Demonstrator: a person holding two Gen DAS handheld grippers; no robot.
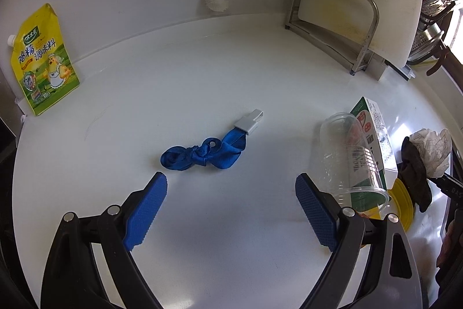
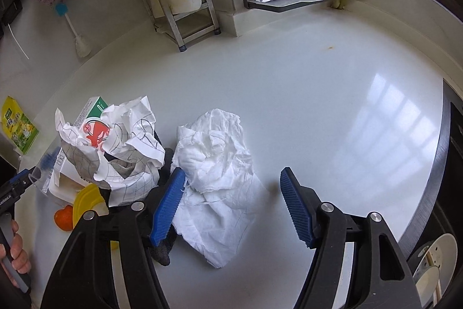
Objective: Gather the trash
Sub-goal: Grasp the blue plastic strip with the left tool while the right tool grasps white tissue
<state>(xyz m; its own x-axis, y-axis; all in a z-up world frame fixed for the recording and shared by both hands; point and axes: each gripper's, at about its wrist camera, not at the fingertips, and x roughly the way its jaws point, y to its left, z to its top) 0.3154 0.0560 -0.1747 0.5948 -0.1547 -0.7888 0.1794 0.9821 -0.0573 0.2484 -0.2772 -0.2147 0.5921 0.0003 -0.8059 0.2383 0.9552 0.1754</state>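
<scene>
Blue ribbon (image 1: pixel 202 154), knotted, with grey clip (image 1: pixel 250 120), lying mid-frame on the white counter (image 1: pixel 202 71), just beyond the left gripper (image 1: pixel 231 194); jaws spread, nothing between. Clear cup (image 1: pixel 351 161) on its side against a carton (image 1: pixel 373 120) at right. Crumpled tissue (image 2: pixel 214 164) centre-left in the right view, touching the left pad of the right gripper (image 2: pixel 233 193); jaws wide apart, not pinching. Balled printed paper (image 2: pixel 124 141) further left. Yellow pouch (image 1: pixel 44 60) standing at upper left.

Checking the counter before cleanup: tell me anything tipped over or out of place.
The clear plastic cup lies tipped on its side against the green carton. A knotted blue strap lies loose mid-counter, and crumpled white tissue sprawls nearby.
</scene>
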